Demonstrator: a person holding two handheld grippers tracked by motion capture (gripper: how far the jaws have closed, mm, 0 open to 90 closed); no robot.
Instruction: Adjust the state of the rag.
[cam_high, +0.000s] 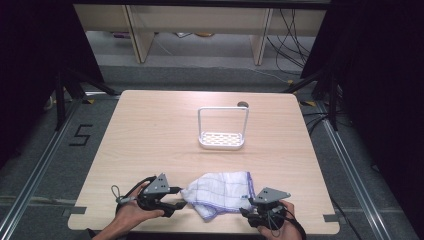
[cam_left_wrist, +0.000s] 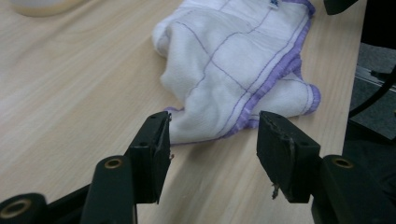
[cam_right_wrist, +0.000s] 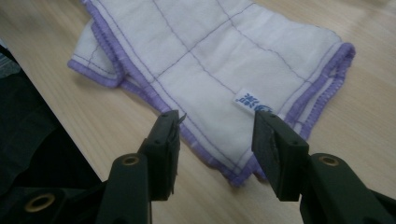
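A white cloth (cam_high: 220, 192) with thin purple grid lines and a purple hem lies folded and rumpled near the table's front edge. My left gripper (cam_high: 180, 198) rests at the cloth's left end. In the left gripper view, the cloth (cam_left_wrist: 233, 60) lies ahead and its near hem reaches in between the tips of the left gripper (cam_left_wrist: 215, 140), which stands open and presses on nothing. My right gripper (cam_high: 248, 211) sits at the cloth's right front corner. In the right gripper view, the right gripper (cam_right_wrist: 217, 135) straddles the hemmed edge of the cloth (cam_right_wrist: 210, 60) near a small blue label (cam_right_wrist: 251, 100), open and clear of the fabric.
A white rack (cam_high: 222, 140) with a tall wire loop stands at the middle of the wooden table (cam_high: 150, 130), with a small dark round thing (cam_high: 243, 104) behind it. The table's front edge lies just below both hands. Black stands and cables flank the table.
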